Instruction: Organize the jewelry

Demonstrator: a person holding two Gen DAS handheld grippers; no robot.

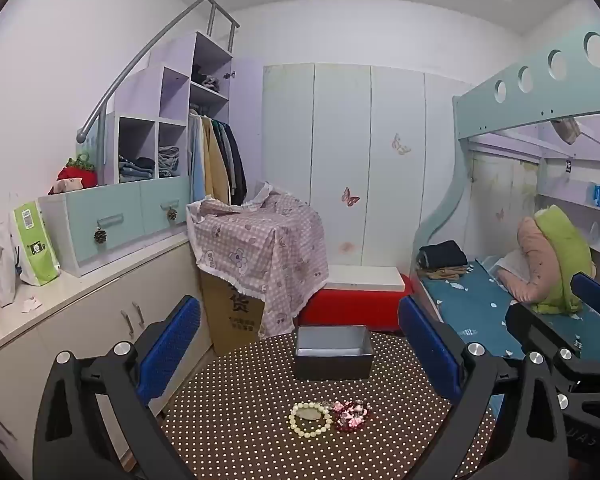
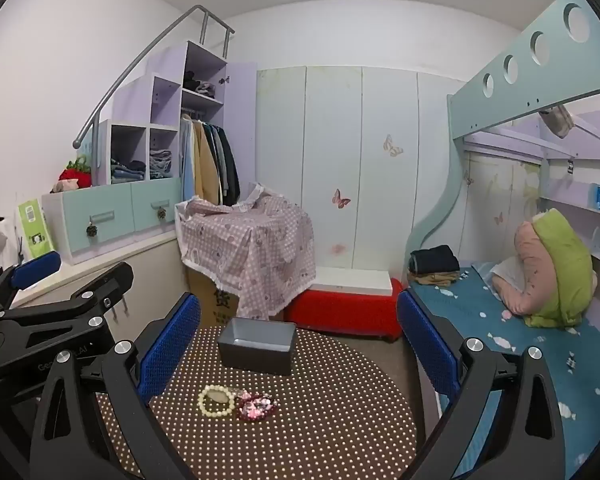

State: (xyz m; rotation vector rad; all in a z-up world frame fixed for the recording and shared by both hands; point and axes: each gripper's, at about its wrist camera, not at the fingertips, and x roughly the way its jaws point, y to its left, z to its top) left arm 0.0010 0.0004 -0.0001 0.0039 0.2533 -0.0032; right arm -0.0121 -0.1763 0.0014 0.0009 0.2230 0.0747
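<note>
Polka-dot table (image 1: 260,440), cream bead bracelet (image 1: 310,419) touching red-pink one (image 1: 350,416) (glossy), both hand-held grippers spread, holding nothing.

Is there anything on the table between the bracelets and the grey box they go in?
Nothing visible. The white bracelet and the red bracelet lie side by side on the dotted table, and only bare cloth separates them from the box. Both grippers hang open above, holding nothing.
</note>
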